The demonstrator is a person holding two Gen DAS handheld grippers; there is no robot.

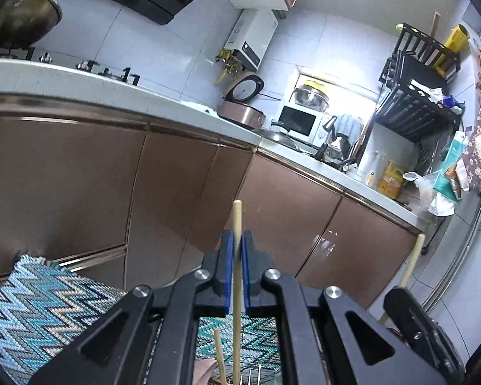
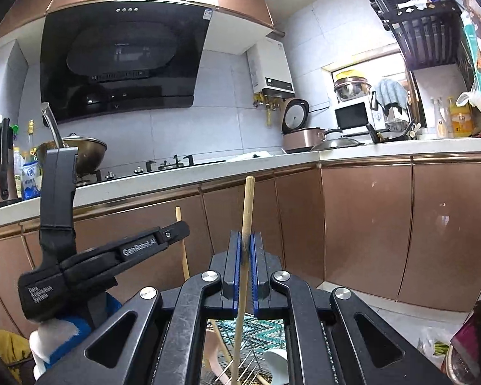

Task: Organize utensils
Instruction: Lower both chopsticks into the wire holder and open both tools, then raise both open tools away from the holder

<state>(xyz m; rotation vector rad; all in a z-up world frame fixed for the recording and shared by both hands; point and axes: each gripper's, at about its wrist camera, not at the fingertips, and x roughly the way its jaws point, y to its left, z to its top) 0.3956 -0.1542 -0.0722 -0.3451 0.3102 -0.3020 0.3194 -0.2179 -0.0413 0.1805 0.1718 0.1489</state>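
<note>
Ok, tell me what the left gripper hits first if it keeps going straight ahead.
Probably the brown cabinet doors under the countertop; nothing shows between them and the left gripper, shut on a chopstick. Depth is unclear.

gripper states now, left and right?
Left gripper: closed on a wooden chopstick.
Right gripper: closed on another wooden chopstick.

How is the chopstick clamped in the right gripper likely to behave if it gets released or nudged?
The wooden chopstick looks thin, straight and unbent above the right gripper, so it is probably stiff and light. It appears round, so it would likely roll if laid flat. The pads pinch only a short stretch, so it may pivot.
</note>
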